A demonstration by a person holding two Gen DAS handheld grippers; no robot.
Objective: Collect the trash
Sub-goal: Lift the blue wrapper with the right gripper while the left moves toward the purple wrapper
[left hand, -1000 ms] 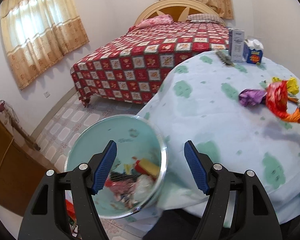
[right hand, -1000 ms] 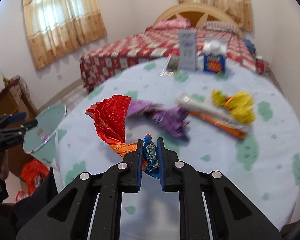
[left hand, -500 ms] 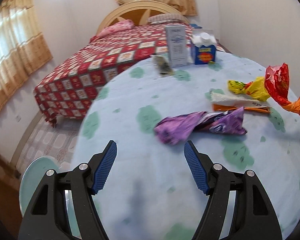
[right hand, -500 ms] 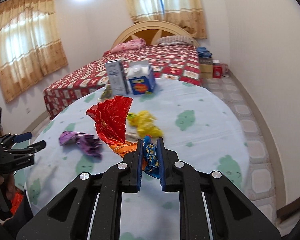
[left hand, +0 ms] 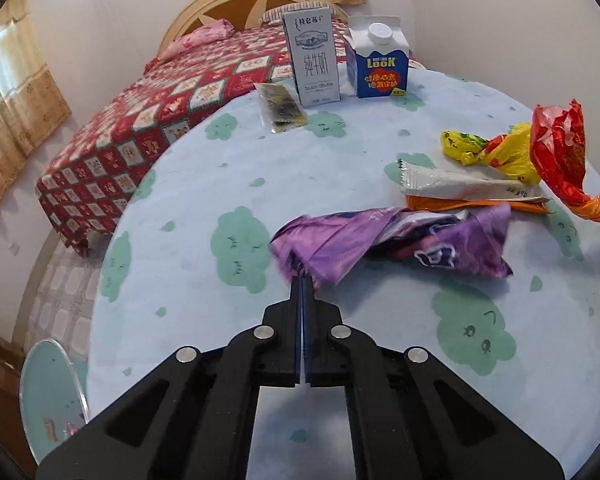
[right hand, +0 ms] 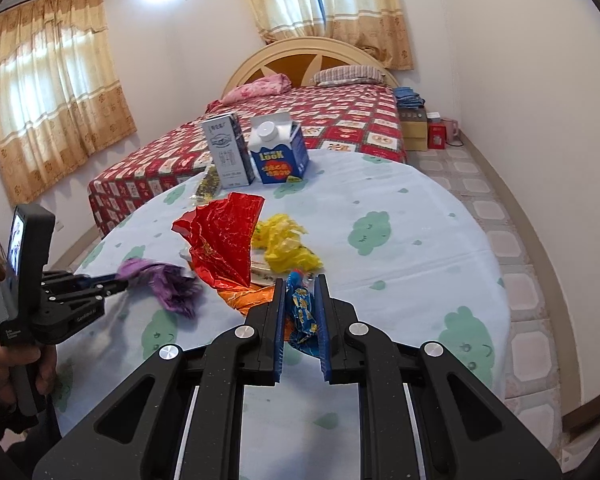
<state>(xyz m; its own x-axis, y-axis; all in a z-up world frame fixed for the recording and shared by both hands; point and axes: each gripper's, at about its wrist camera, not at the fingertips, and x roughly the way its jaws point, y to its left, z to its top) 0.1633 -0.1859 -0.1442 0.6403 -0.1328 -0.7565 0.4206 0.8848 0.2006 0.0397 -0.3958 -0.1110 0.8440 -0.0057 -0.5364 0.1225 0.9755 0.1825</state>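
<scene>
Because the left gripper (left hand: 302,280) has just clamped its fingers on the near tip of the purple wrapper (left hand: 396,242), only a thin fold of film sits between the pads; the rest lies slack on the tabletop (left hand: 204,184), near its front edge. Pinching a corner looks like the sensible way in: the film is too flat and limp to be straddled whole.

Right gripper (right hand: 301,280), over the middle of the tabletop: fingers clenched on a blue twisted wrapper (right hand: 302,312) with yellow print. A crumpled red foil wrapper (right hand: 226,240) with an orange tail rises past its fingertips; whether it is part of the same bundle I cannot tell.

Loose trash on the cloth: a yellow crinkled bag (left hand: 496,152) and a long flat white-and-orange sachet (left hand: 460,186), touching one another. All thin, glossy, creased, light.

At the far edge, two rigid cartons stand upright side by side: a grey milk carton (left hand: 314,60) and a blue gable-top carton (left hand: 378,62) with a white screw cap. A flat dark sachet (left hand: 282,108) lies just beside them.

A pale round bin (left hand: 52,392) shows low, off the tabletop's near edge, probably where the wrappers go.
</scene>
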